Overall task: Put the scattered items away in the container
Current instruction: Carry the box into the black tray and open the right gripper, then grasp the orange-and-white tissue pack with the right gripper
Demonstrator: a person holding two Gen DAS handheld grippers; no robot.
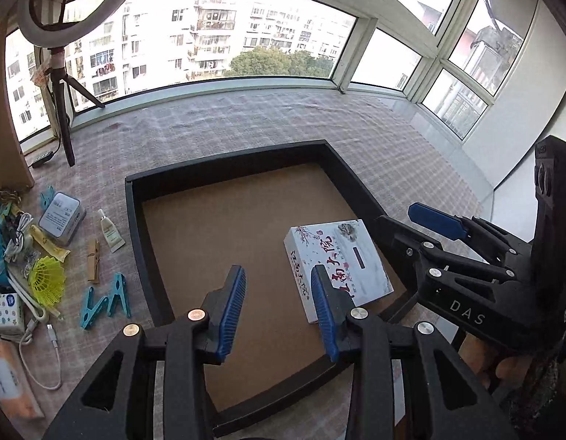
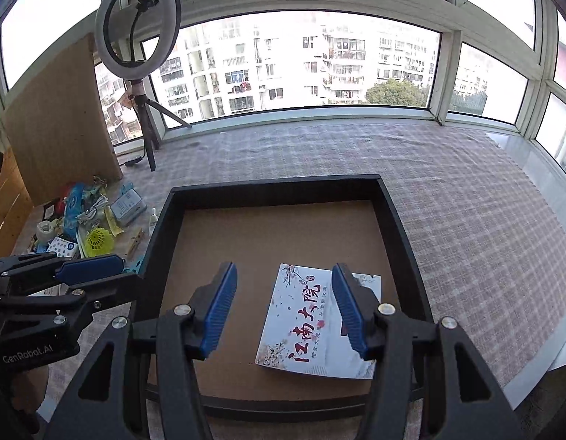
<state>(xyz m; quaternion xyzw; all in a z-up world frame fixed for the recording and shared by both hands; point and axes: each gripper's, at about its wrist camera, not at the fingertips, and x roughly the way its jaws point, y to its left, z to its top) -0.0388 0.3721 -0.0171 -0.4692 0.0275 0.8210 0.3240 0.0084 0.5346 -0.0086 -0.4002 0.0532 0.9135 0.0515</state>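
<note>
A black-walled tray with a brown floor (image 1: pixel 132 220) (image 2: pixel 400 227) sits on the checked cloth. A white box with red Chinese writing (image 1: pixel 341 260) (image 2: pixel 305 326) lies flat in its near right corner. My left gripper (image 1: pixel 279 308) is open and empty above the tray's near part, left of the box. My right gripper (image 2: pixel 285 311) is open and empty just above the box; it also shows in the left wrist view (image 1: pixel 440 220). Scattered items lie left of the tray: yellow shuttlecock (image 1: pixel 46 280), teal clips (image 1: pixel 107 300), wooden clothespin (image 1: pixel 93 260), small tube (image 1: pixel 110 233), grey tin (image 1: pixel 61 216).
More clutter at far left: white cable (image 1: pixel 37 344), tissue packs (image 1: pixel 4 311), yellow sachet (image 1: pixel 48 244). A ring light on a tripod (image 2: pixel 138 36) stands at the back left by a wooden board (image 2: pixel 59 128). Windows run along the far edge.
</note>
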